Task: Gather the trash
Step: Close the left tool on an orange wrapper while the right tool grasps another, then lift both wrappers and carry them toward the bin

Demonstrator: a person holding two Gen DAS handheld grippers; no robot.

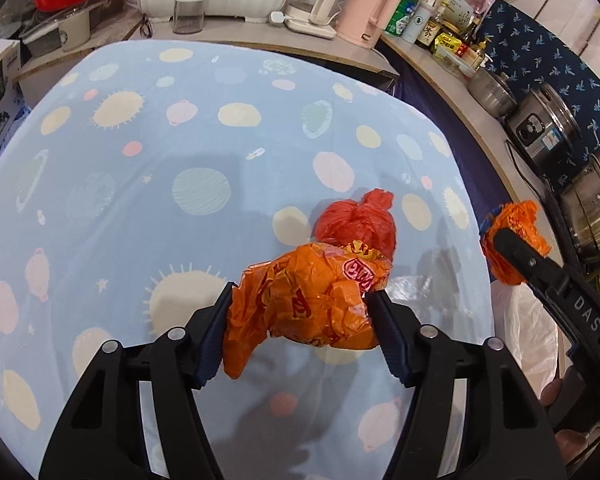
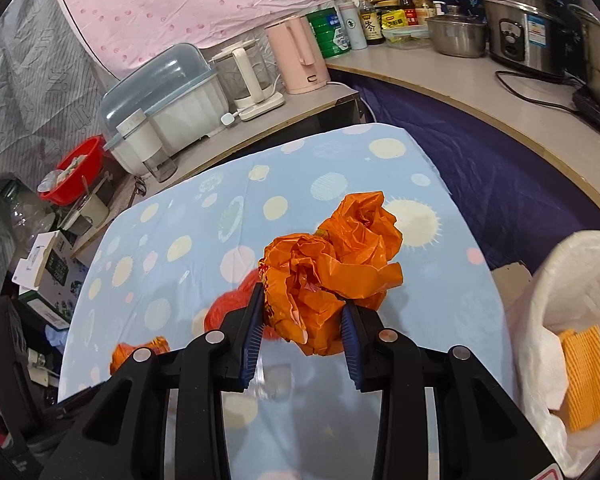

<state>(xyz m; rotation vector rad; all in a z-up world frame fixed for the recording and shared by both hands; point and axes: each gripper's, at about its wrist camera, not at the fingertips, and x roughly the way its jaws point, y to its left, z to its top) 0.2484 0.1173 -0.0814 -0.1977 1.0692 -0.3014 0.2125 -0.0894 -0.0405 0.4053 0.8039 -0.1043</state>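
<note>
I have 2 pieces of trash in hand at once, so I judge this to be the carry step: both are lifted off the table (image 1: pixel 100 208) and need to go into the bin (image 2: pixel 580 264), which stands at the table's right edge with its white liner open.

My left gripper (image 1: pixel 300 320) is pinching a crumpled orange wrapper (image 1: pixel 312 304) with red print; its pads press into both sides of the wad, and a loose tail hangs below the left pad. My right gripper (image 2: pixel 302 312) is clamped on a crumpled orange bag (image 2: pixel 332 268), most of which bulges out above and beyond the fingertips. In the left view, that bag and the right finger show near the right edge, close to the bin's liner.

A tied red bag (image 1: pixel 356 224) lies on the blue spotted cloth, just beyond the left wrapper, and is not yet picked up. The bin already holds a ridged yellow piece (image 2: pixel 584 376) against its liner.

Next, I reckon the right hand should swing right until the bag sits over the bin's mouth, then spread its fingers and let it drop. The left must travel further across the table to do the same. The bags are light and springy, so either one could cling to a pad or catch the liner's rim.
</note>
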